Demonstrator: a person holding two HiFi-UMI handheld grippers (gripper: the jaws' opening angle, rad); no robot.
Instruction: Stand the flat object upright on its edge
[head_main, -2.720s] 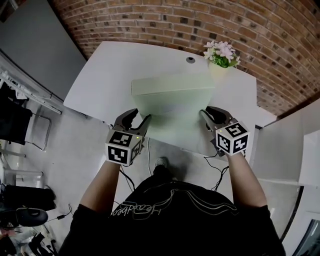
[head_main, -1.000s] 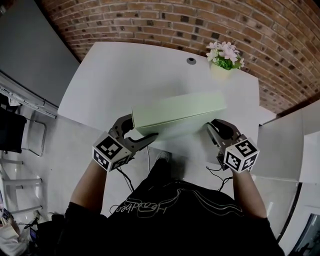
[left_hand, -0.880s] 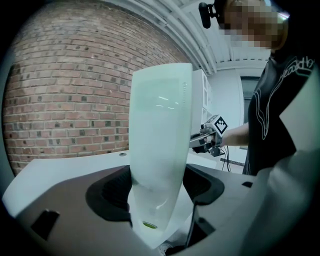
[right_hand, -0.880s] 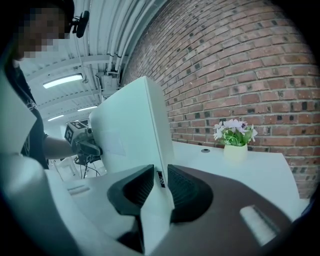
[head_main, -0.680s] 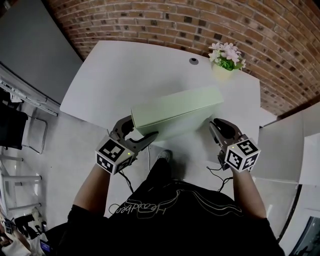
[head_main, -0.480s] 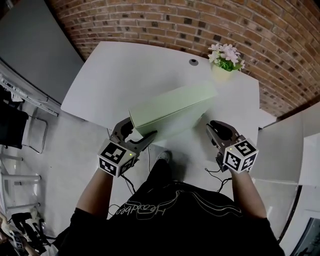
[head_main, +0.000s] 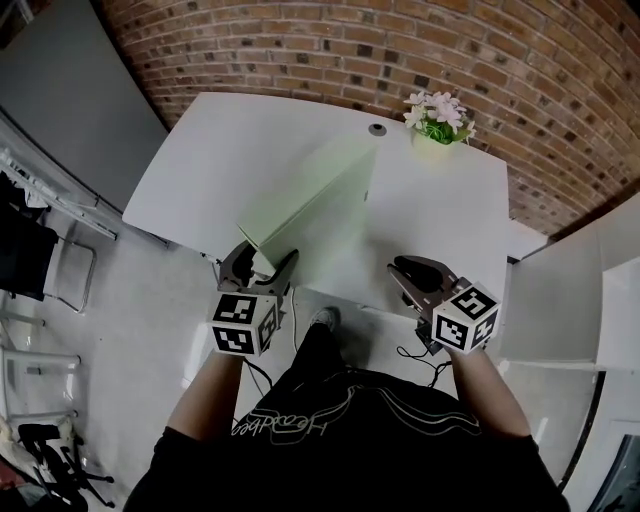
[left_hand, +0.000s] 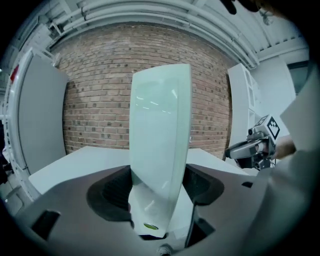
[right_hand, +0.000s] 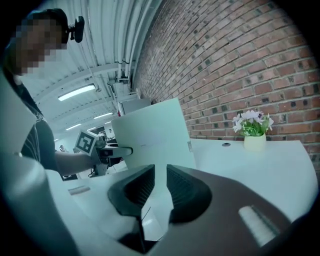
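A pale green flat box (head_main: 312, 198) stands on its long edge on the white table (head_main: 445, 215) and runs from the front left toward the back middle. My left gripper (head_main: 262, 262) is shut on the box's near end, one jaw on each broad face, and in the left gripper view the box (left_hand: 160, 130) rises upright between the jaws. My right gripper (head_main: 398, 270) hangs at the table's front edge, well right of the box, with a narrow gap between its jaws and nothing in it. In the right gripper view (right_hand: 159, 187) the box's broad face (right_hand: 150, 135) shows ahead.
A small pot of pink flowers (head_main: 434, 135) stands at the table's back right, beside a round cable hole (head_main: 376, 128). A brick wall (head_main: 400, 50) runs behind the table. The table's front edge lies just ahead of both grippers, with floor below.
The box has swung from lying crosswise to pointing away from me, upright on its edge. The right gripper has come away from its right end and drawn back.
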